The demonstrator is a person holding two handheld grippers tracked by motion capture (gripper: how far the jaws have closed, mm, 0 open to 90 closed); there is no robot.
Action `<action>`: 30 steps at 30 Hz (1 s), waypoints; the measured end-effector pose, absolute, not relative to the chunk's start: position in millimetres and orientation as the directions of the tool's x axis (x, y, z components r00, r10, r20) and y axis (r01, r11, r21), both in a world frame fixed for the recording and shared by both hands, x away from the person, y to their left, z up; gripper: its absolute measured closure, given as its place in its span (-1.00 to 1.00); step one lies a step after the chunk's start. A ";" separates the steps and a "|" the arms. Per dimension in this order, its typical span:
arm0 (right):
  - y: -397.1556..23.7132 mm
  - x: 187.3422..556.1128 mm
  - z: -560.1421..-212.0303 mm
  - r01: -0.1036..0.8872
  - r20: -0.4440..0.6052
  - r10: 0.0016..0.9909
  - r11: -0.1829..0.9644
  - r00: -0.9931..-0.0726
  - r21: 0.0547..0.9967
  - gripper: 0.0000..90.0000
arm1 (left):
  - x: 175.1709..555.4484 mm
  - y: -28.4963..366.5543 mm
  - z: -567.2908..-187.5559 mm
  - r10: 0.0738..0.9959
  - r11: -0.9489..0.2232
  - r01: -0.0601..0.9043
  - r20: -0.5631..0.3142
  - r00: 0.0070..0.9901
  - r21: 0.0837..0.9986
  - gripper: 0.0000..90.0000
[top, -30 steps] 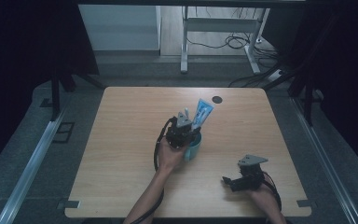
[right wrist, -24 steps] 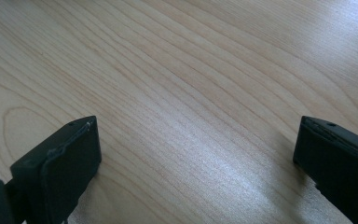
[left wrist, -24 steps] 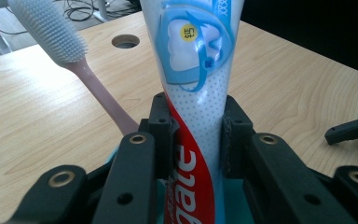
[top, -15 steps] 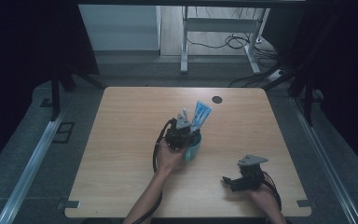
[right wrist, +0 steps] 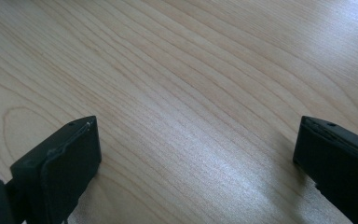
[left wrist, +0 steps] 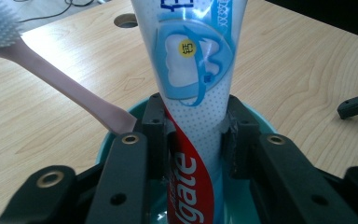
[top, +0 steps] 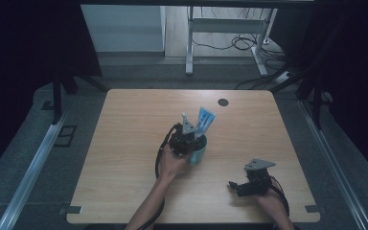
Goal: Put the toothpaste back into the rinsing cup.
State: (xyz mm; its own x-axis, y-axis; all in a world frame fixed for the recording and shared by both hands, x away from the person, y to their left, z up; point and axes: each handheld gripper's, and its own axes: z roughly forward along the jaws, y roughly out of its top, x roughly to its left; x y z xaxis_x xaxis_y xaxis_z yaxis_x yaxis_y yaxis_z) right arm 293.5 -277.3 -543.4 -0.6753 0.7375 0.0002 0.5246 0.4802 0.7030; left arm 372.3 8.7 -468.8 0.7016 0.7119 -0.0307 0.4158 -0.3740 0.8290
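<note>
Release step, by the look of it: toothpaste tube (left wrist: 193, 70) already standing upright in the teal cup (top: 200, 154), near the middle of the tabletop (top: 124, 143), top end leaning slightly far and right in the high view. Beside it in the same cup, a pink toothbrush (left wrist: 65, 88), handle slanting away to the left in the left gripper view. Left tool (left wrist: 193, 121) poised over the cup, jaws reaching down inside the rim with the tube between them. Set narrow, just been opening; pads close along the tube's sides, no dent or squeeze visible, so judged let go rather than clamped. Right tool (top: 235, 187) resting low at the near right of the tabletop, well apart from the cup, jaws wide with only bare wood between them in the right gripper view.

Next move, as a judgement: a little more spread of the left jaws, then a straight lift clear of the rim. Worth care not to drag the tube or catch the toothbrush handle on the way up, since either could tip the cup.

Against the frames from a second ago and half a second ago: hardly any change. Same place for both hands, same lean on the tube, same spot for the cup. Only the slackening around the tube to note.
</note>
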 end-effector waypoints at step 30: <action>-277.2 293.6 -543.4 0.524 0.000 0.737 0.480 -0.675 0.703 -0.99 | 354.7 22.5 -450.7 0.701 -0.388 0.436 -0.047 0.712 0.812 -0.74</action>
State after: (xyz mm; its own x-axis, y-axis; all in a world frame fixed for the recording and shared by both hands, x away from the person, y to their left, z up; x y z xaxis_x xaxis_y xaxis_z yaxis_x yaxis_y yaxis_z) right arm 293.6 -277.2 -543.4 -0.6754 0.7374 -0.0002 0.5244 0.4805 0.7030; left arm 354.7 22.5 -450.7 0.7120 0.7006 -0.0472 0.4359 -0.3884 0.8119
